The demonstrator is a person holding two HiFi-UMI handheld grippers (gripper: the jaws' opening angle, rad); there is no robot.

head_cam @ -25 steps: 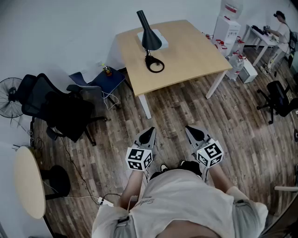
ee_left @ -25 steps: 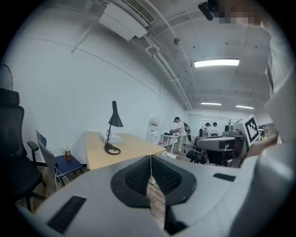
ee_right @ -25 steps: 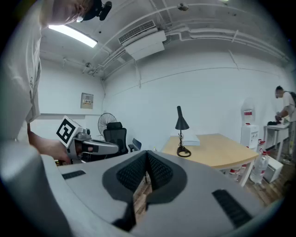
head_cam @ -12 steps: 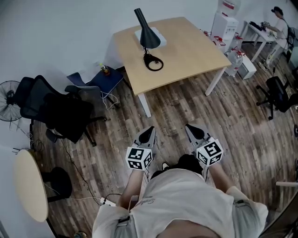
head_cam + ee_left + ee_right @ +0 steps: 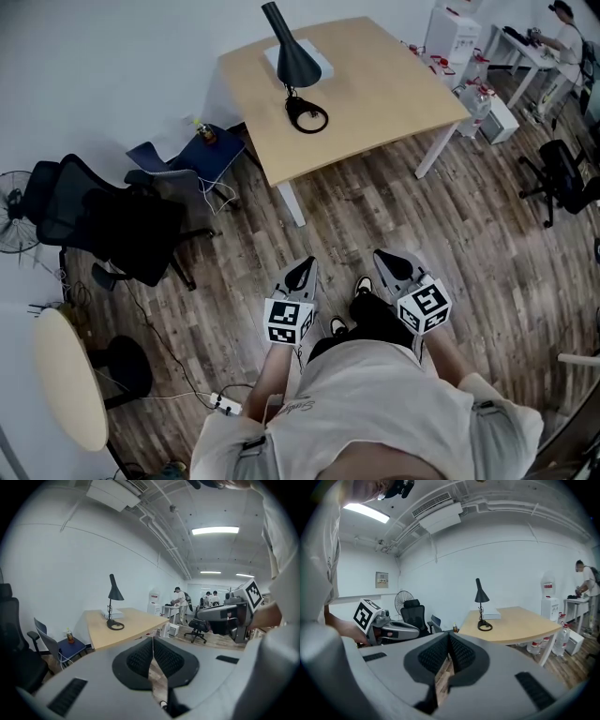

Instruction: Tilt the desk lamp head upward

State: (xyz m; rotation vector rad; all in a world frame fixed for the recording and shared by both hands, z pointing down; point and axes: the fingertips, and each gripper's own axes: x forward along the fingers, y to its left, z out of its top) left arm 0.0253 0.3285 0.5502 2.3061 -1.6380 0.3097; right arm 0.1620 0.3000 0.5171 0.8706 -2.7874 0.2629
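Note:
A black desk lamp stands on the far left part of a light wooden table, its cone head pointing down over its ring base. The lamp shows small and far in the left gripper view, and the lamp likewise in the right gripper view. My left gripper and right gripper are held close to my body over the floor, well short of the table. Both are shut with nothing between the jaws.
A white box lies behind the lamp. Black office chairs and a small blue side table stand left of the table. A fan, a round table and floor cables are at the left. People work at desks far right.
The table and lamp have shifted slightly up and left in the head view as I step forward; one foot now shows ahead of me. Both grippers stay shut.

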